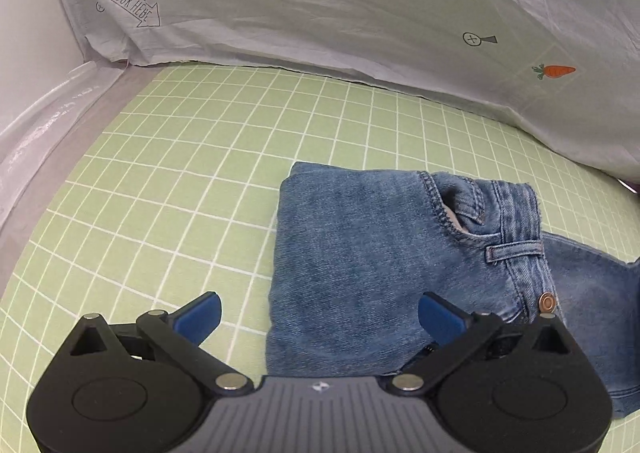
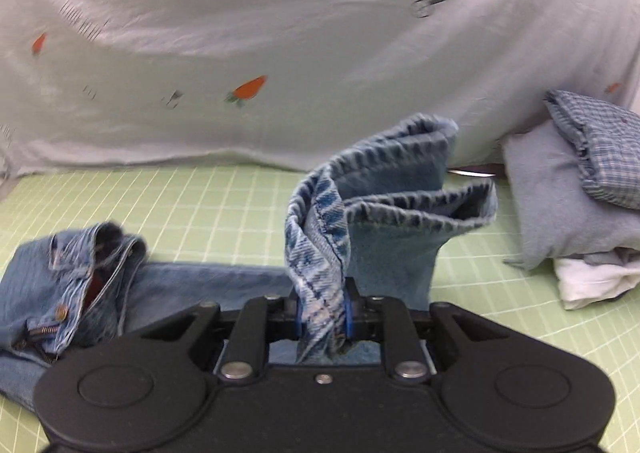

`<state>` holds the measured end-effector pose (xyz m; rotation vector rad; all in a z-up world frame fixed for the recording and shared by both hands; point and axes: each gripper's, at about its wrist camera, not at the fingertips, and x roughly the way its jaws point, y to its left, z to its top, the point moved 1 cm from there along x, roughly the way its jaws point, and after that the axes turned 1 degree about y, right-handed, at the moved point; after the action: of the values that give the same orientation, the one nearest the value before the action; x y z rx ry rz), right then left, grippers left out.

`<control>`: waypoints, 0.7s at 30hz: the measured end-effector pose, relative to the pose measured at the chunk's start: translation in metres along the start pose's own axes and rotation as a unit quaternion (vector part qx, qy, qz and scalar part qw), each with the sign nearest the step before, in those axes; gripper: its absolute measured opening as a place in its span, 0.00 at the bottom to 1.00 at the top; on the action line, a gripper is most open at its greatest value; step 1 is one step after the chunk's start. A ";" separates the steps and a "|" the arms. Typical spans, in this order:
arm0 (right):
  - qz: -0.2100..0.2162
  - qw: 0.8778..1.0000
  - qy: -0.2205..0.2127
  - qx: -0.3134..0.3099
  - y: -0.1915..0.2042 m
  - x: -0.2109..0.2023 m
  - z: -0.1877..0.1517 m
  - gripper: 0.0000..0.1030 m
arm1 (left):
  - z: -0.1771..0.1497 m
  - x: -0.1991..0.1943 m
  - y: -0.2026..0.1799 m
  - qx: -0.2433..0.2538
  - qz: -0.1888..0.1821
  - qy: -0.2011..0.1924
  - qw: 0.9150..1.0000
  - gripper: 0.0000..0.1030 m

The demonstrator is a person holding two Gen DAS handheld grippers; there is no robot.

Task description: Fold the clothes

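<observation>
Jeans (image 1: 384, 261) lie on the green grid mat (image 1: 168, 181), waist end toward the left gripper (image 1: 320, 317), legs trailing off toward the right side. Left gripper hovers above the seat of the jeans, jaws wide apart, nothing between them, not touching the cloth. Right gripper (image 2: 322, 317) is clamped on the bunched leg hems (image 2: 384, 197), which stand up out of the jaws and fan open above them; the rest of the leg sags back down to the mat. Right view is blurred. A white printed sheet (image 1: 320, 13) hangs along the back; a pile of folded clothes (image 2: 580, 189) sits near the far right of the mat, well apart from the jeans. Judged step: carrying the hems over to meet the waistband for a fold in half. To do it well, keep the grip on both hems together, lift high enough that the leg clears the mat rather than drags, and lay the hems square on the waist edge. The free gripper could pin the waist so the body does not slide. Risk: the fanned hem layers slipping apart and landing uneven.
</observation>
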<state>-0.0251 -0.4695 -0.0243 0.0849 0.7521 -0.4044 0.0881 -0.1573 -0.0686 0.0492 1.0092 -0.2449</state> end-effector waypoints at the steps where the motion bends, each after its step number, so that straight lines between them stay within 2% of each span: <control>1: 0.005 1.000 0.021 0.001 0.017 0.012 -0.012 0.22 | -0.002 0.003 0.004 0.003 0.000 0.003 1.000 1.00; 3: 0.012 0.996 0.084 0.008 0.046 0.041 -0.040 0.27 | -0.005 0.011 0.011 0.005 -0.008 0.015 1.000 1.00; 4: 0.011 0.995 0.101 0.008 0.057 0.051 -0.050 0.30 | -0.005 0.017 0.014 0.007 -0.013 0.022 1.000 1.00; 6: 0.001 0.996 0.089 -0.008 0.072 0.060 -0.058 0.36 | -0.004 0.025 0.019 0.015 -0.016 0.029 0.999 1.00; 8: 0.006 0.995 0.101 -0.005 0.073 0.070 -0.051 0.43 | -0.001 0.035 0.023 0.017 -0.017 0.037 0.999 1.00; 9: 0.015 0.994 0.103 0.014 0.070 0.073 -0.047 0.46 | 0.001 0.039 0.025 0.015 -0.018 0.042 0.999 1.00; 11: 0.025 0.995 0.081 0.054 0.061 0.070 -0.037 0.47 | 0.003 0.043 0.027 0.014 -0.026 0.045 0.999 1.00; 13: 0.026 0.995 0.048 0.088 0.052 0.065 -0.028 0.56 | 0.002 0.044 0.027 0.015 -0.027 0.044 0.999 1.00; 15: 0.001 0.993 0.019 0.120 0.041 0.065 -0.025 0.78 | 0.001 0.044 0.028 0.010 -0.030 0.045 0.998 1.00; 17: -0.035 0.989 0.020 0.143 0.031 0.075 -0.024 0.80 | 0.000 0.046 0.030 0.004 -0.035 0.051 0.998 1.00; 21: -0.090 0.983 0.089 0.131 0.022 0.117 -0.034 0.81 | -0.002 0.050 0.031 -0.004 -0.038 0.055 0.998 1.00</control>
<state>0.0384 -0.4804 -0.1303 0.3051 0.8821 -0.6742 0.1187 -0.1359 -0.1138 0.0183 1.1235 -0.3099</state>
